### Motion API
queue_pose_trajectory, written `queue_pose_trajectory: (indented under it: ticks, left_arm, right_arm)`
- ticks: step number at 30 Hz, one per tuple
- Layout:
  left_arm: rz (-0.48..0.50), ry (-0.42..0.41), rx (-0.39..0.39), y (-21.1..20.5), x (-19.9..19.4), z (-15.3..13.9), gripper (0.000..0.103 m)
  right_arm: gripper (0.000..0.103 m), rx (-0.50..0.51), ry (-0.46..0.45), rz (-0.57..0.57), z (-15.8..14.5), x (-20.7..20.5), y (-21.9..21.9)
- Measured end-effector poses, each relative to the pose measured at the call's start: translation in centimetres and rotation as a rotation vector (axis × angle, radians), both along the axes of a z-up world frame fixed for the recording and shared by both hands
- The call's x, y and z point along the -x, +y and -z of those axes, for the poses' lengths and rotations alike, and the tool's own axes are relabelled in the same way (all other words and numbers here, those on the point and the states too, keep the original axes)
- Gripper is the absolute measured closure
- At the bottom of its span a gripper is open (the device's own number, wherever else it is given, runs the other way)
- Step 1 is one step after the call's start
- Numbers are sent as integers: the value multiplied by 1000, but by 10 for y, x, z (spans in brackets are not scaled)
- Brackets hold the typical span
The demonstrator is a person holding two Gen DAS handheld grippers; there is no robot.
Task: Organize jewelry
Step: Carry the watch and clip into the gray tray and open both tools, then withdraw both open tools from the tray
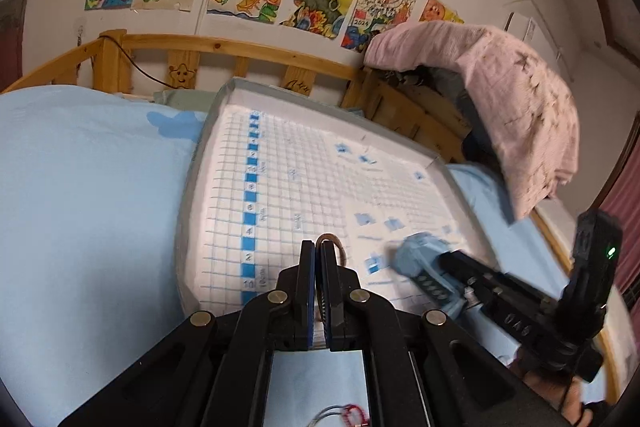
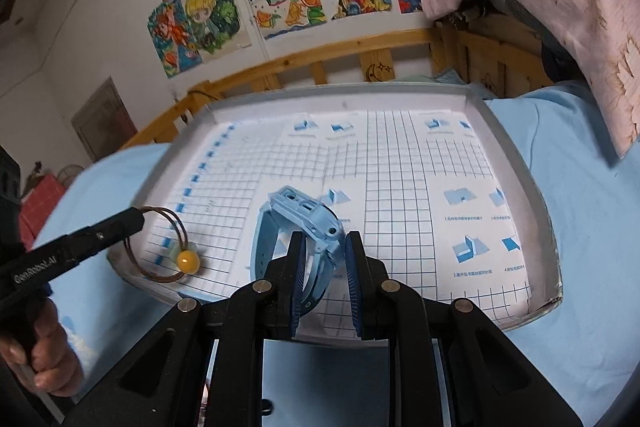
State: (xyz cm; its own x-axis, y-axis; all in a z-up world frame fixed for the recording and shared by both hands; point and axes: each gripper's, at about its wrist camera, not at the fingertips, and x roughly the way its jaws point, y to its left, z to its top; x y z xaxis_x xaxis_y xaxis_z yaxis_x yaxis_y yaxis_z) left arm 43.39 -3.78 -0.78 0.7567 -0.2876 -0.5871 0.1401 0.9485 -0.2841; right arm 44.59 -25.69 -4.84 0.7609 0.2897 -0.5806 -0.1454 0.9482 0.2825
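Right wrist view: right gripper (image 2: 324, 247) grips the blue smartwatch (image 2: 298, 227) over the gridded tray (image 2: 516, 163).
Left gripper (image 2: 138, 219): jaws clamped on the beaded wire bangle (image 2: 168, 247) at the tray's near-left edge.
Technique: lower each piece flat, well apart, before releasing.

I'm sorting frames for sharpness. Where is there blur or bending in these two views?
Left wrist view: the right gripper and the blue watch it holds are smeared by motion, and the tray rim bows from the fisheye. Right wrist view: the watch and the bracelet in the left gripper look sharp; the wooden rail curves, and the corners go dark.
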Motion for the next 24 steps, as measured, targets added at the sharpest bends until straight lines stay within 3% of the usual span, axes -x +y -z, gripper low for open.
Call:
queue_pose_trajectory:
  ticks: [4,5,7,9,11,13,16,18,21,24]
  left_arm:
    - [-9,-5,-100,-2,8,5,96]
    - [-11,-5,-109,-1,10,5,90]
    - [-27,-8,-108,4,16,5,70]
    - [-49,-37,-92,8,24,1,35]
    - [-86,-98,-79,12,41,-8,26]
    - [-86,-125,-75,14,51,-16,24]
    - [-110,-178,-92,16,71,-29,9]
    - [-137,-254,-116,19,96,-40,0]
    - [-159,-332,-134,23,128,-51,0]
    - [-167,-384,-161,26,162,-61,0]
  right_arm:
    - [84,22,4,-3,2,0,1]
    - [84,31,5,0,2,2,1]
    - [83,42,5,-2,0,5,-1]
    - [74,49,-1,0,-3,12,-4]
    - [63,45,-26,8,-8,23,-7]
    - [60,46,-55,8,-15,33,-10]
    - [56,65,-121,27,-28,59,-14]
    - [34,60,-188,45,-38,83,-18]
    - [13,60,-326,63,-51,127,-22]
    - [8,86,-422,95,-63,171,-23]
